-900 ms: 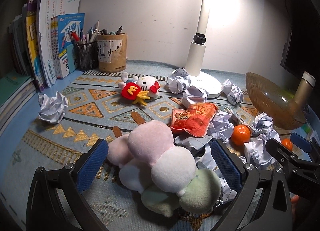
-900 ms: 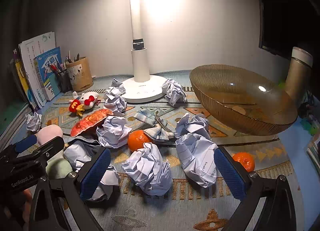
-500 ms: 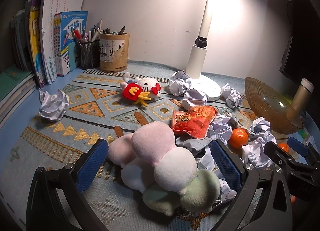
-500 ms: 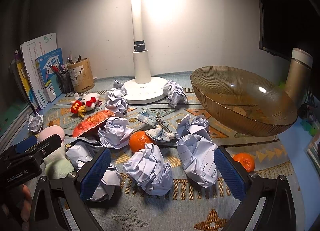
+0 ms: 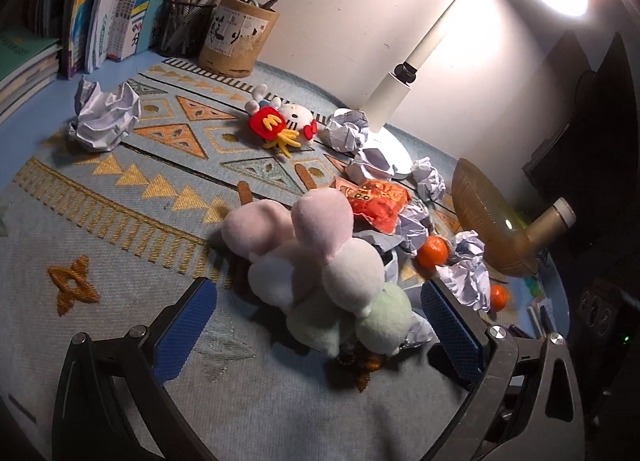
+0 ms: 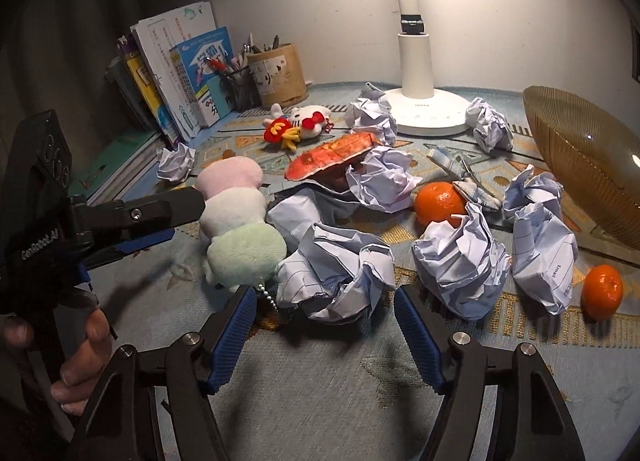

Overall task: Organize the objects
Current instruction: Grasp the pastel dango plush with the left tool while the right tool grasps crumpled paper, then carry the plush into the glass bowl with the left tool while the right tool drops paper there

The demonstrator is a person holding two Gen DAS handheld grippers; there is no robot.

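Both grippers gape empty: left gripper [image 5: 318, 325] lining up dango plush [image 5: 320, 257] at 12 o'clock; next, advance and clamp.

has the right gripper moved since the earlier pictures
Yes. The right gripper has shifted left, from the paper balls near the bowl to the paper ball beside the plush.

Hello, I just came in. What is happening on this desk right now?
A person is tidying a cluttered desk mat with two handheld grippers. The left gripper is open around the pastel plush toy, not closed on it. The right gripper is open just in front of a crumpled paper ball. More paper balls, two oranges and an empty amber bowl lie around.
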